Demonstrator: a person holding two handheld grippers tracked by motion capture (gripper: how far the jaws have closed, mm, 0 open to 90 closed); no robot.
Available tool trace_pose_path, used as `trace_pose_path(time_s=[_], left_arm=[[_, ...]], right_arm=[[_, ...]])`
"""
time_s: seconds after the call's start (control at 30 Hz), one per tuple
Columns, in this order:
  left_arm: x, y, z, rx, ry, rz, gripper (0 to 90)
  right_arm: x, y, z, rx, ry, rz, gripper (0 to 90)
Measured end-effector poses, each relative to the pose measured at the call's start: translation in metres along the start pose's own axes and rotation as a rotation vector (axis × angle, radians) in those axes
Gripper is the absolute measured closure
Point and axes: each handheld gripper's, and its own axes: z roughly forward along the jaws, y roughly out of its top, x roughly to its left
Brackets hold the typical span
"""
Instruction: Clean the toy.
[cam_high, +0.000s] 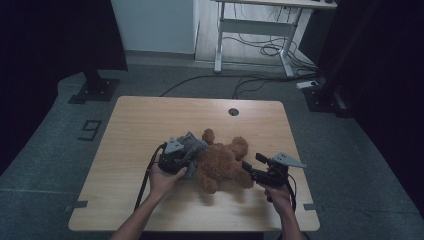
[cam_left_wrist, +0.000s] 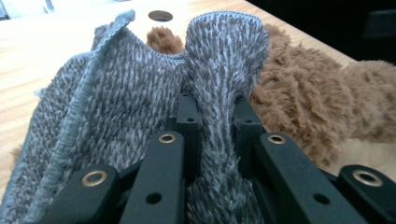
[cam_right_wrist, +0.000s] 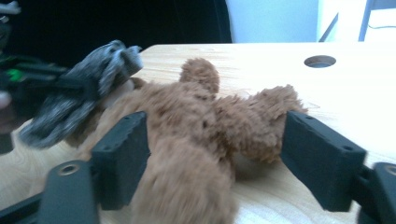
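In the high view, the left gripper (cam_high: 186, 159) pinches grey knit cloth (cam_high: 187, 145) beside the brown teddy bear (cam_high: 222, 162) lying mid-table (cam_high: 150, 120). Left gripper view: its jaws clamp a cloth fold. Right gripper view: the right gripper (cam_right_wrist: 215, 154) stands wide apart astride the bear's leg, pads not pressing.

In the high view we lose the teddy bear's (cam_high: 222, 162) head under the grey knitted cloth (cam_high: 189, 146) and the left claw (cam_high: 186, 161). In the left claw view the cloth (cam_left_wrist: 116, 112) runs off the bottom edge and covers most of the bear (cam_left_wrist: 308, 102). In the right claw view the nearest brown limb (cam_right_wrist: 187, 186) is blurred and cut off below; whether the pads touch fur we cannot tell.
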Motion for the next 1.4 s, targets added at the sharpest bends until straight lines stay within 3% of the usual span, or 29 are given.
trace_pose_path(time_s=[0.13,0.17,0.2,0.23,0.3,0.5,0.57,0.67,0.73,0.9,1.0,1.03,1.07,1.2,1.33,1.4], left_arm=[[-0.002,-0.008,-0.007,-0.014,-0.031,-0.017,77.5],[-0.002,-0.008,-0.007,-0.014,-0.031,-0.017,77.5],[-0.003,-0.011,-0.009,-0.021,-0.040,-0.027,77.5],[-0.003,-0.011,-0.009,-0.021,-0.040,-0.027,77.5],[-0.004,-0.014,-0.010,-0.024,-0.044,-0.028,77.5],[-0.007,-0.020,-0.015,-0.031,-0.052,-0.025,77.3],[-0.009,-0.021,-0.017,-0.030,-0.057,-0.027,77.3],[-0.012,-0.020,-0.020,-0.025,-0.059,-0.023,76.9],[-0.015,-0.017,-0.021,-0.020,-0.055,-0.019,76.5],[-0.028,0.004,-0.019,-0.016,-0.040,0.011,75.4],[-0.046,0.022,-0.008,-0.021,-0.065,0.042,75.2],[-0.046,0.022,-0.008,-0.021,-0.065,0.042,75.1],[-0.065,0.034,0.006,-0.016,-0.086,0.075,75.1],[-0.092,0.045,0.039,0.019,-0.113,0.108,75.0],[-0.098,0.037,0.071,0.076,-0.100,0.099,75.1],[-0.096,0.029,0.076,0.072,-0.092,0.111,75.4]], right_arm=[[0.005,0.006,0.013,0.092,0.017,-0.008,15.3],[0.005,0.006,0.013,0.092,0.017,-0.008,15.3],[0.010,0.003,0.025,0.150,0.034,-0.024,13.9],[0.013,0.001,0.030,0.172,0.039,-0.027,13.7],[0.015,-0.001,0.034,0.186,0.042,-0.031,13.7],[0.018,-0.017,0.052,0.245,0.088,0.021,15.2],[0.021,-0.025,0.053,0.280,0.131,-0.001,27.8],[0.026,-0.034,0.051,0.305,0.140,-0.064,35.4],[0.027,-0.038,0.048,0.300,0.146,-0.086,40.9],[0.025,-0.046,0.044,0.259,0.161,-0.086,51.6],[0.027,-0.050,0.042,0.242,0.150,-0.117,53.6],[0.028,-0.051,0.041,0.239,0.148,-0.126,54.0],[0.030,-0.053,0.040,0.233,0.140,-0.135,54.1],[0.032,-0.054,0.039,0.223,0.126,-0.156,54.4],[0.035,-0.059,0.037,0.189,0.096,-0.185,55.1],[0.037,-0.060,0.037,0.192,0.080,-0.204,55.7]])
